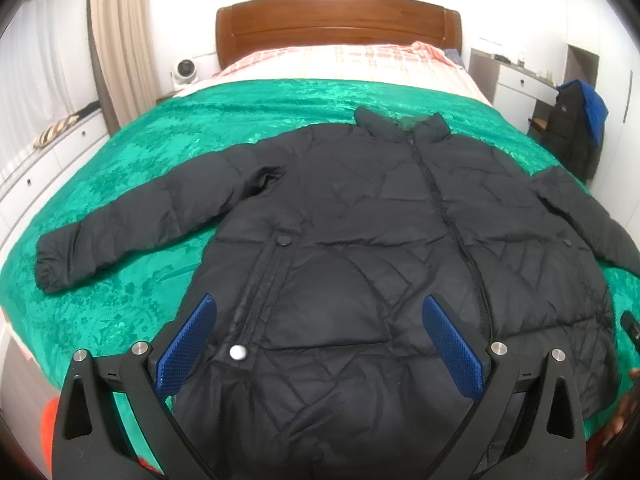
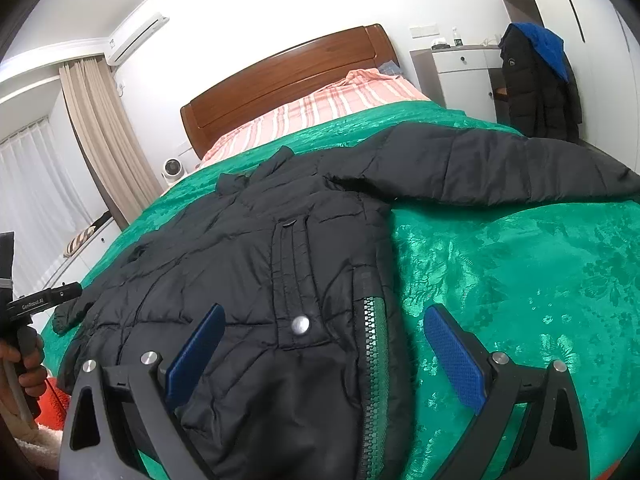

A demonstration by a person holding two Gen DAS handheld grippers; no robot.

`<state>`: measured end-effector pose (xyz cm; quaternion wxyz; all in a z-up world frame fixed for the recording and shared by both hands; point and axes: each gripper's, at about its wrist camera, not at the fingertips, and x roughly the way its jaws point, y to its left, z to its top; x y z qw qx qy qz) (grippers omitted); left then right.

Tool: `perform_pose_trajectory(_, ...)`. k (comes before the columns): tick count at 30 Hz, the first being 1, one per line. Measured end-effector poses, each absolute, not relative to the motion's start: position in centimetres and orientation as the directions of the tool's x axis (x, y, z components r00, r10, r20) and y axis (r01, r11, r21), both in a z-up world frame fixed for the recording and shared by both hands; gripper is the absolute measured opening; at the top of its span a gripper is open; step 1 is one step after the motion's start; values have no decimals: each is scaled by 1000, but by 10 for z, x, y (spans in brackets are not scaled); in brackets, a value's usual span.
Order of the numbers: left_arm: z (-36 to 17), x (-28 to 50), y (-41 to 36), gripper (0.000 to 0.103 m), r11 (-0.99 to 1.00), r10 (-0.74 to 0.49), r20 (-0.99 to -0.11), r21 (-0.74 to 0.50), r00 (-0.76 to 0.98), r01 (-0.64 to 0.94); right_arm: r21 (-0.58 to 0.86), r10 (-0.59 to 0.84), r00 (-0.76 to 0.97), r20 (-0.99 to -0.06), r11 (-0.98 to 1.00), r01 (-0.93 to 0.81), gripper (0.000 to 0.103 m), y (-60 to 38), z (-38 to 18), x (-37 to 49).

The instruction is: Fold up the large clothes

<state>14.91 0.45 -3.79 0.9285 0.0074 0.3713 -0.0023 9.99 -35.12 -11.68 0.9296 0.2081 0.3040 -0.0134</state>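
**Mia:** Where was the big black jacket?

**Ben:** It lay flat on the green blanket on the bed, front side up. Its collar pointed to 12 o'clock, toward the brown headboard. In the left wrist view one sleeve stuck out to 9 o'clock. In the right wrist view the other sleeve stuck out to 2 o'clock.

**Mia:** What was the left gripper doing?

**Ben:** It was over the bottom part of the jacket. Its two blue pads were spread wide apart. It held nothing. A shiny snap button sat just beside the pad at 8 o'clock.

**Mia:** And the right gripper?

**Ben:** It was spread wide too, and it held nothing. It was at the jacket's side edge. One blue pad was over the black cloth. The other was over the green blanket. A zipper with a green edge ran between them.

**Mia:** Did you see anything else?

**Ben:** Pink striped bedding lay near the headboard. A dark coat with a blue hood hung at 1 o'clock in the right wrist view. A small white fan stood at 10 o'clock in the left wrist view. A hand showed at 8 o'clock in the right wrist view, gripping a black handle.
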Motion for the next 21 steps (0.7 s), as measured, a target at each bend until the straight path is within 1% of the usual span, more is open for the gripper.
perform_pose_trajectory(21,-42,146,5,103,1000,13,-696,25,718,6,375,95,813,-574,914,158,99,-354,-116,100)
